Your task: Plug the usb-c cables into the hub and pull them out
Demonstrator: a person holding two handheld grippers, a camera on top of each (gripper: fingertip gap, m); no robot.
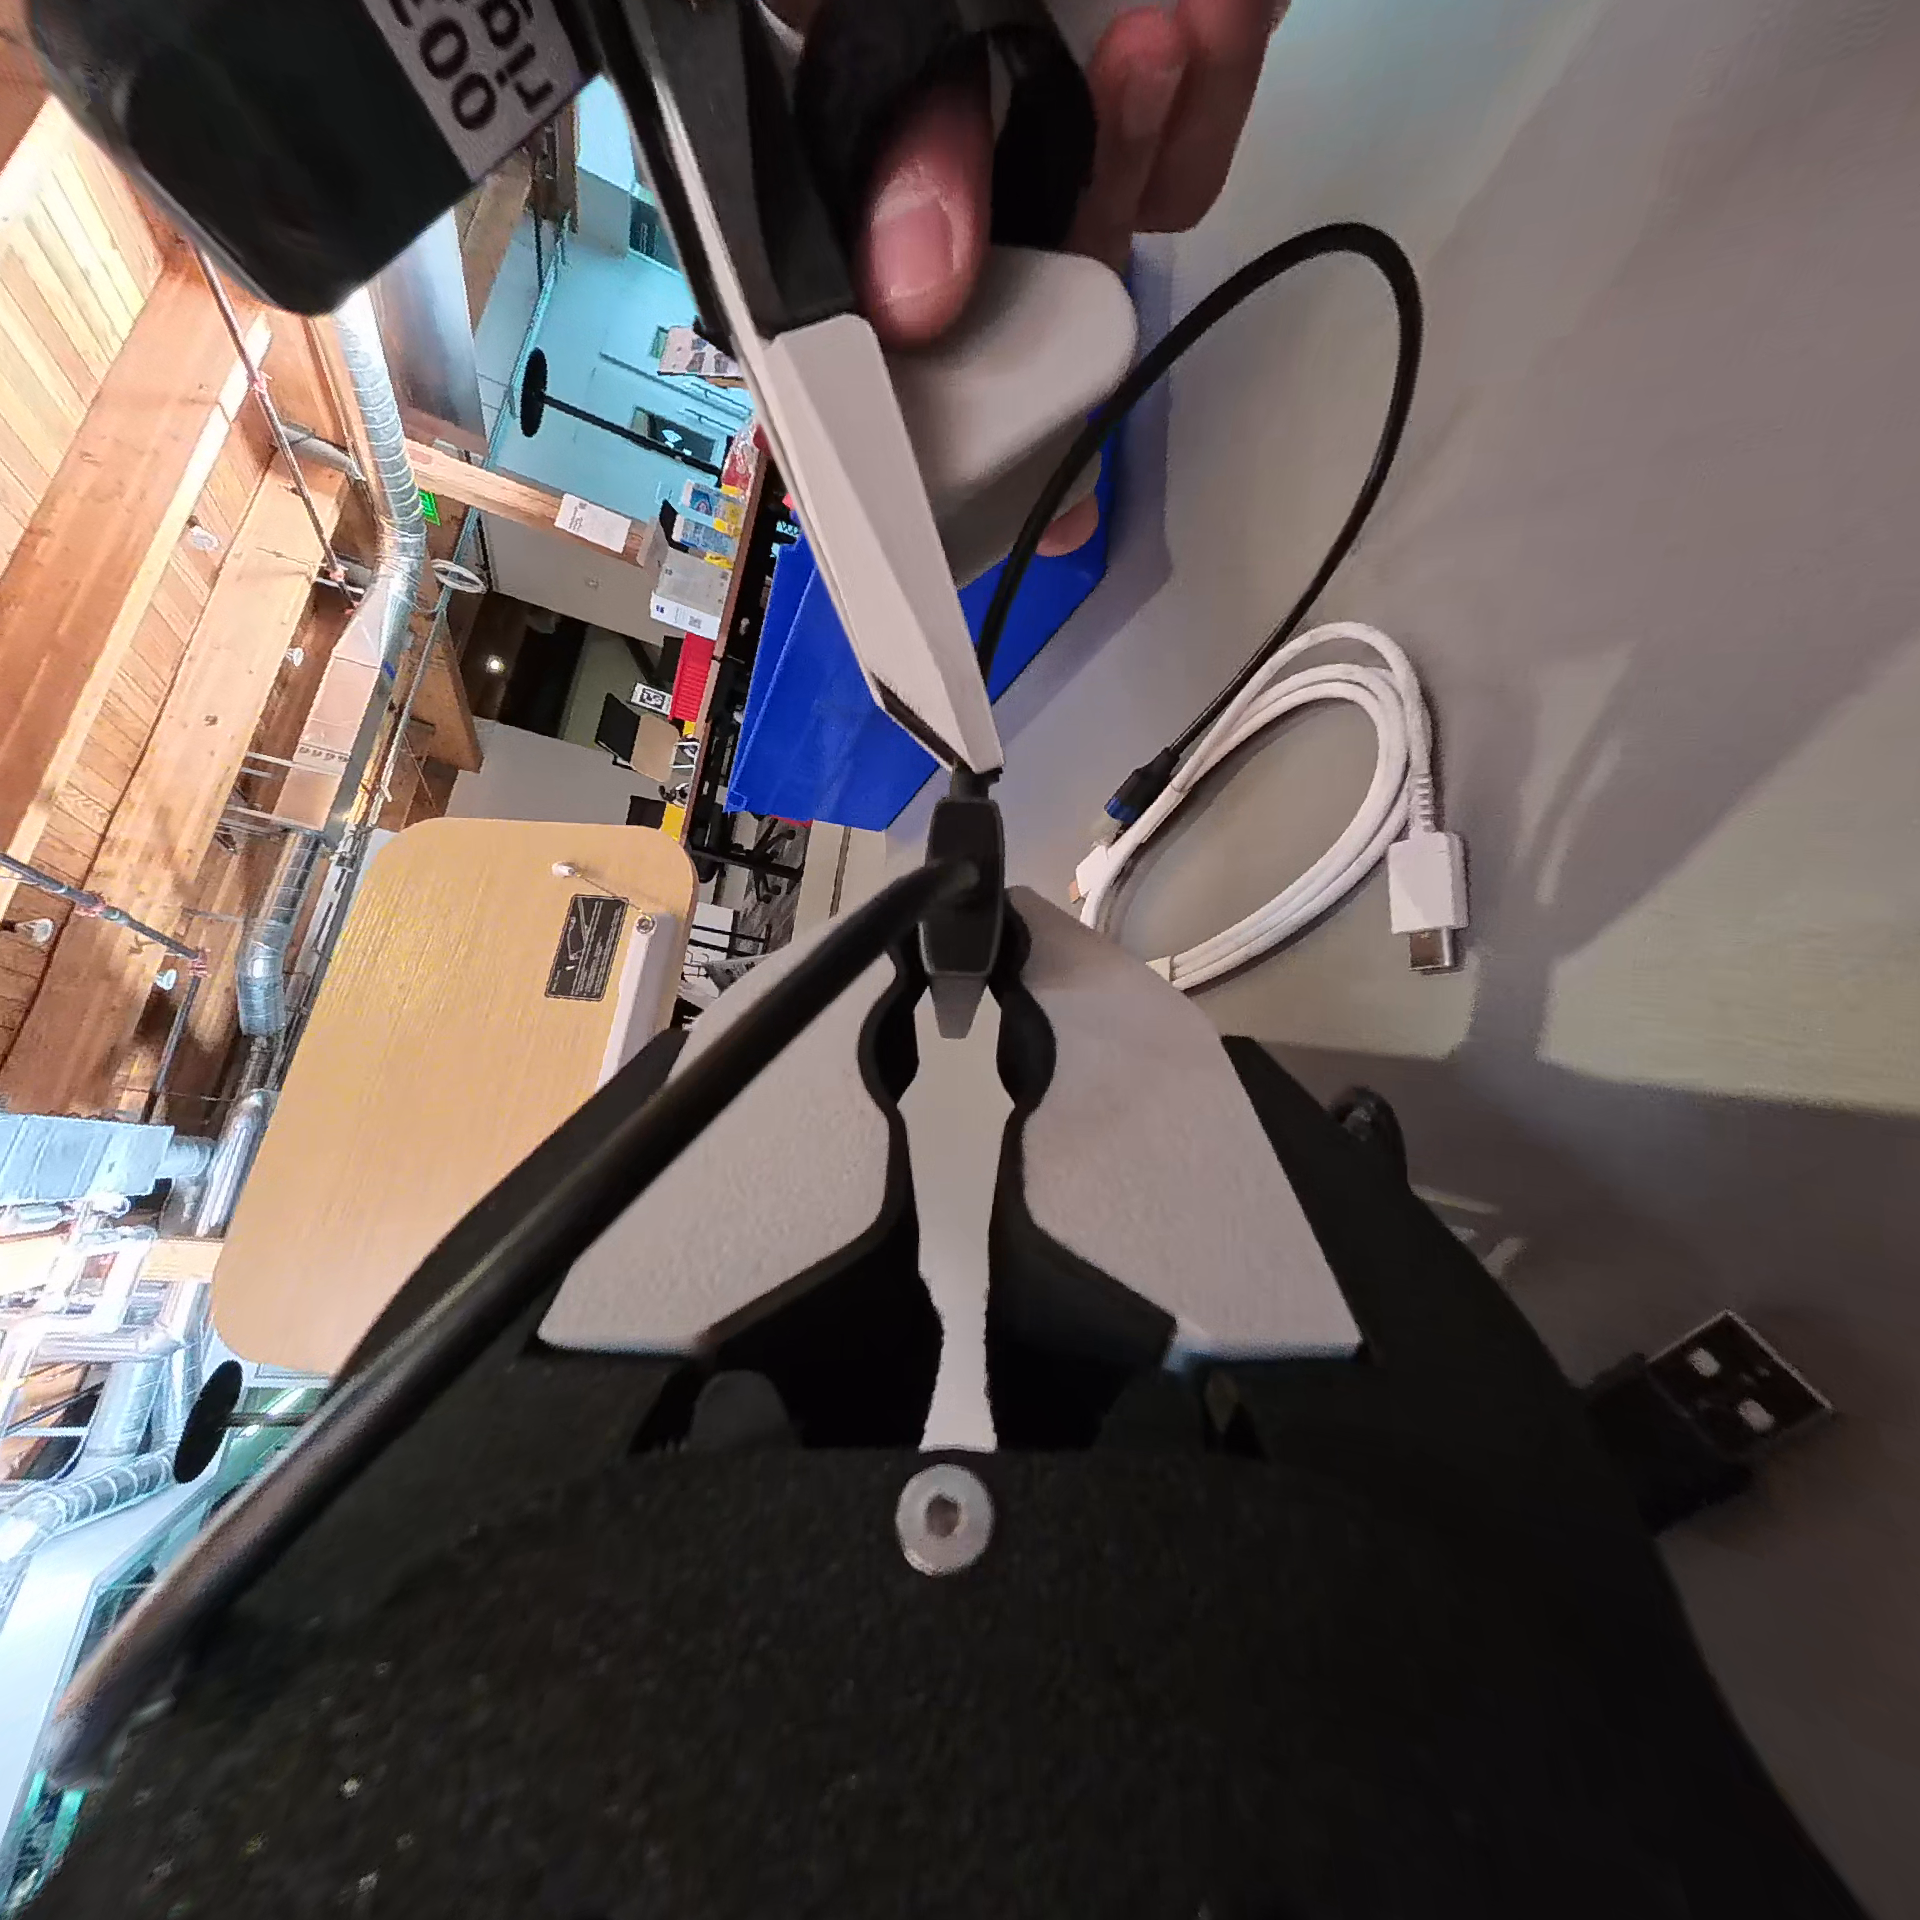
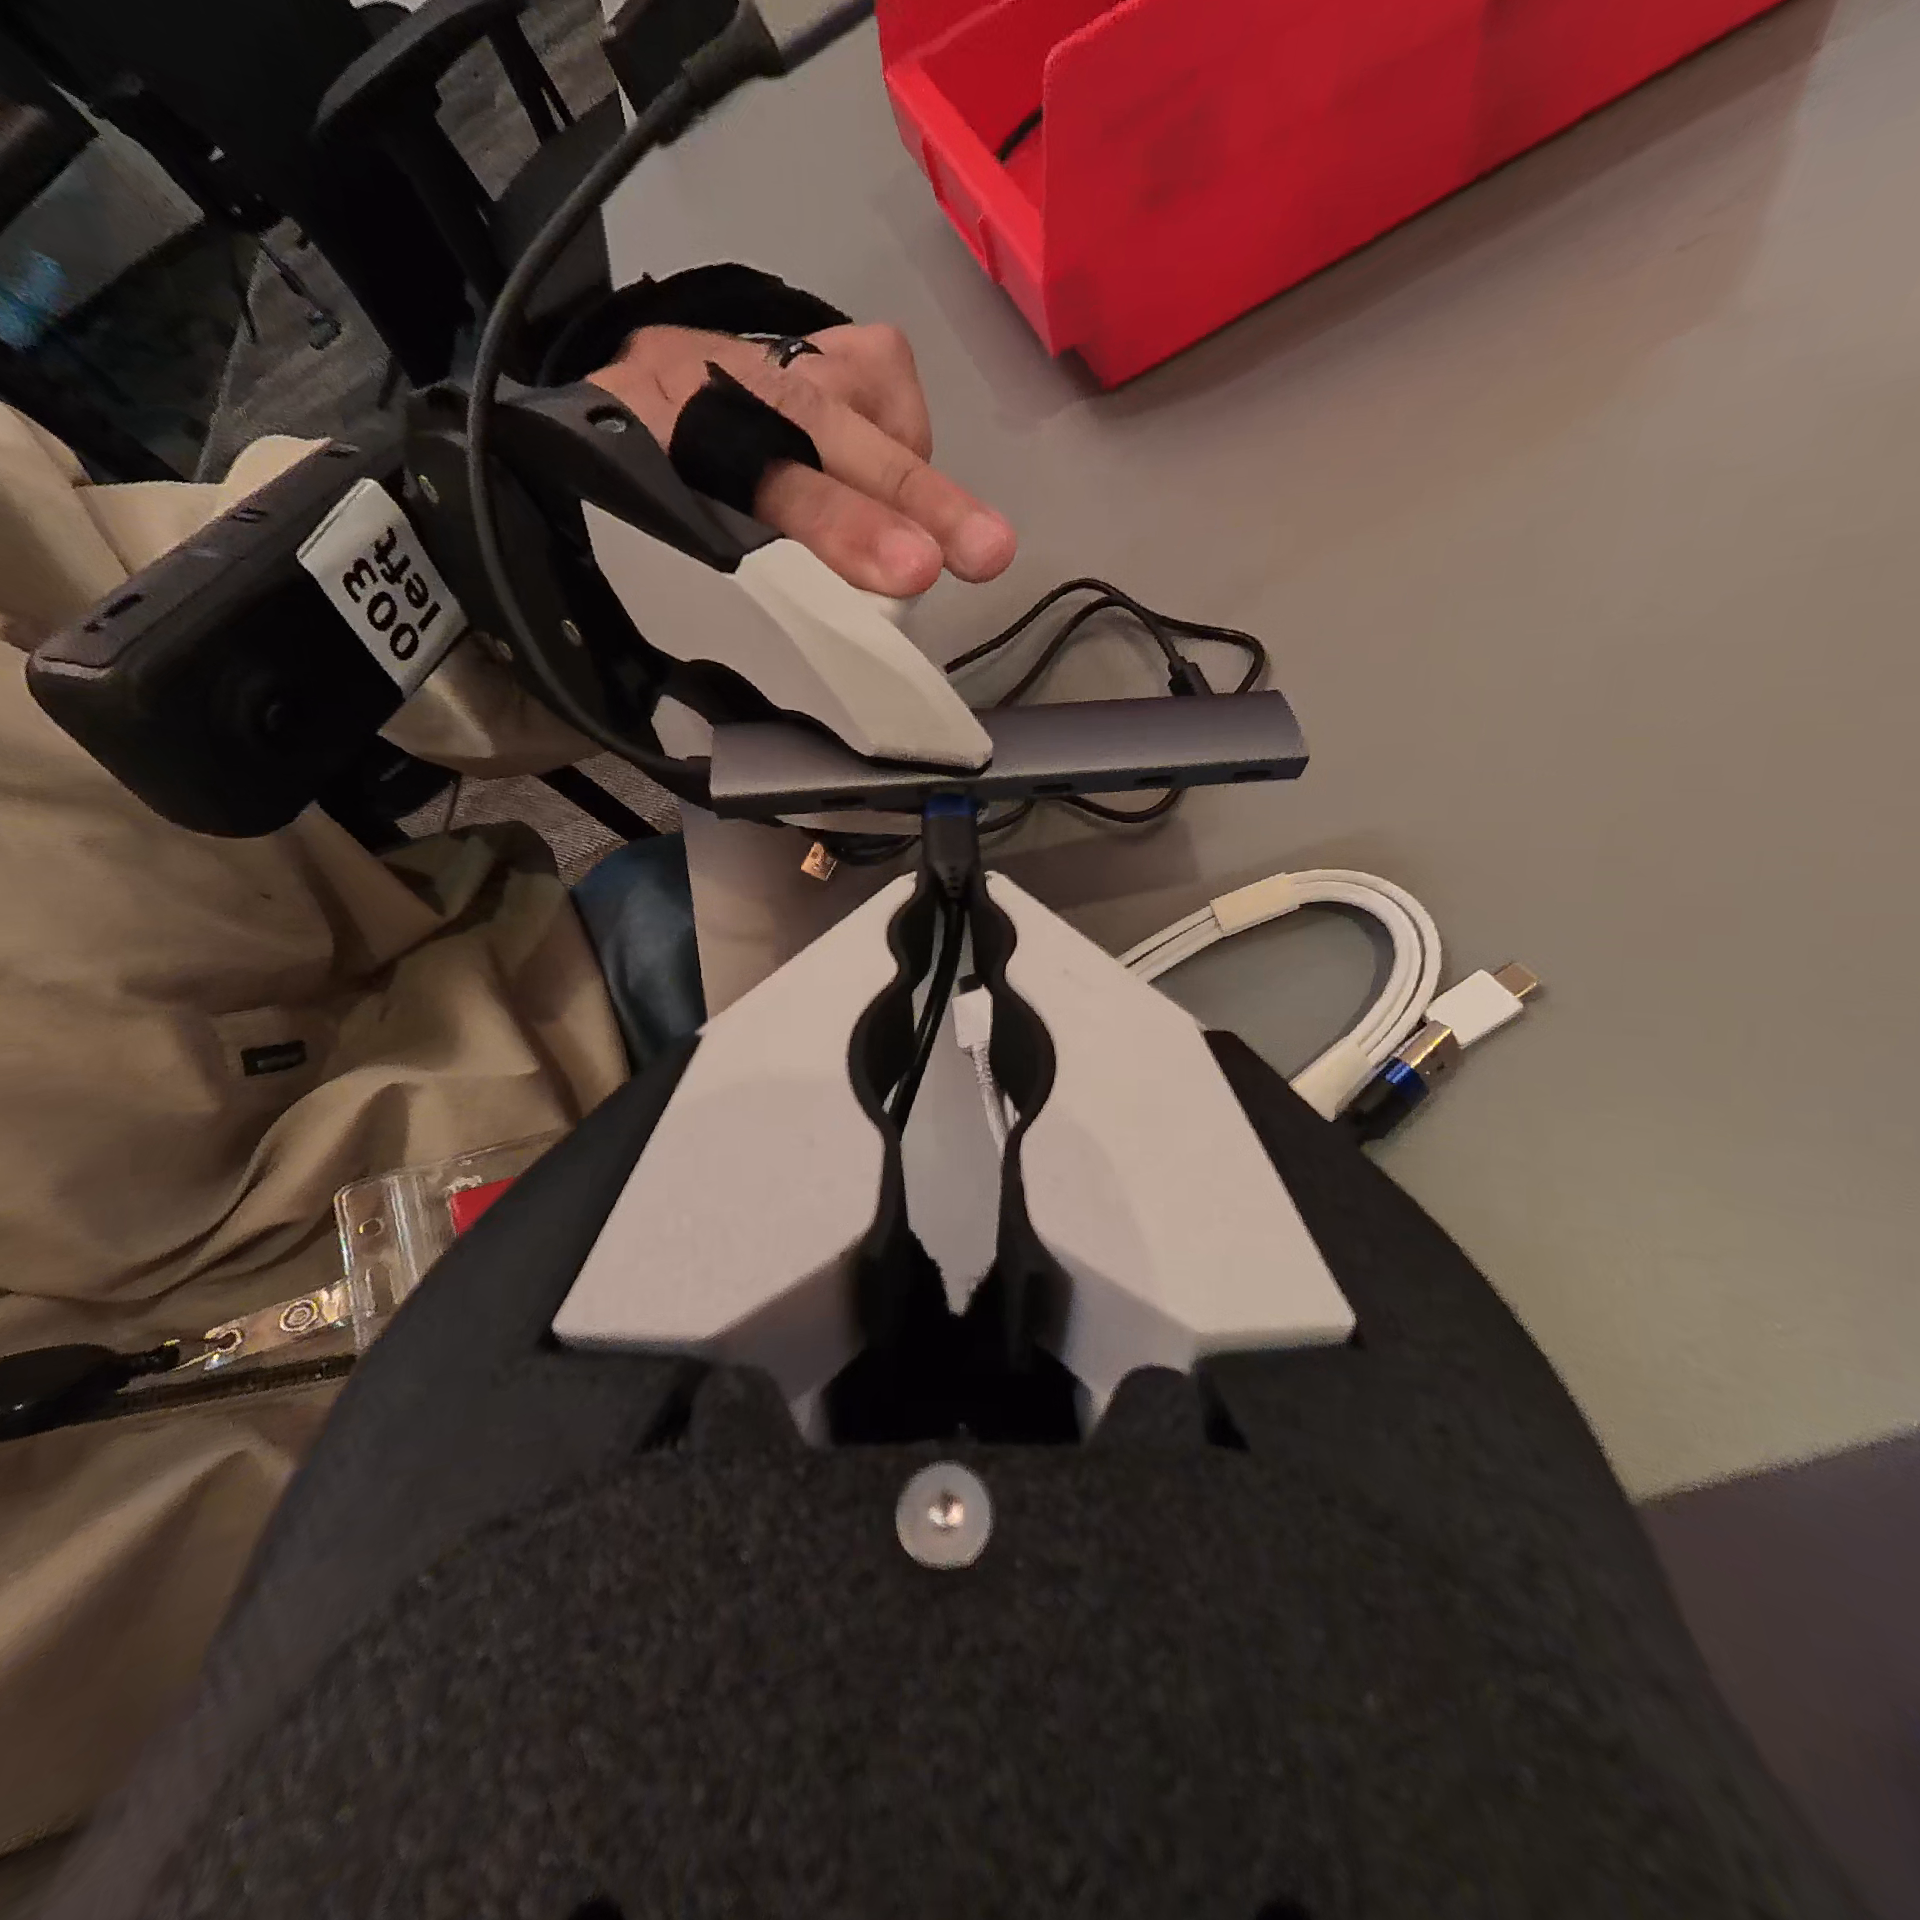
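My left gripper [image 1: 961,935] is shut on the dark grey hub [image 1: 961,904], seen end-on between its fingertips and held above the table. In the right wrist view the hub [image 2: 1143,743] is a long flat bar, and the left gripper [image 2: 940,743] clamps its middle. My right gripper [image 2: 951,883] is shut on a black usb-c plug [image 2: 951,831] with a blue ring. The plug's tip meets a port on the hub's near side. The right gripper [image 1: 971,758] comes down from above in the left wrist view. A coiled white usb-c cable [image 2: 1340,956] lies on the table [image 2: 1558,623].
The white cable [image 1: 1320,800] lies right of the hub, with a blue-ringed black connector [image 1: 1143,784] beside it. A black USB-A plug [image 1: 1725,1392] lies near my left gripper. A red bin [image 2: 1247,156] stands at the far right and a blue bin [image 1: 831,717] beyond the hub. Less than 4 cm separates the two grippers' tips.
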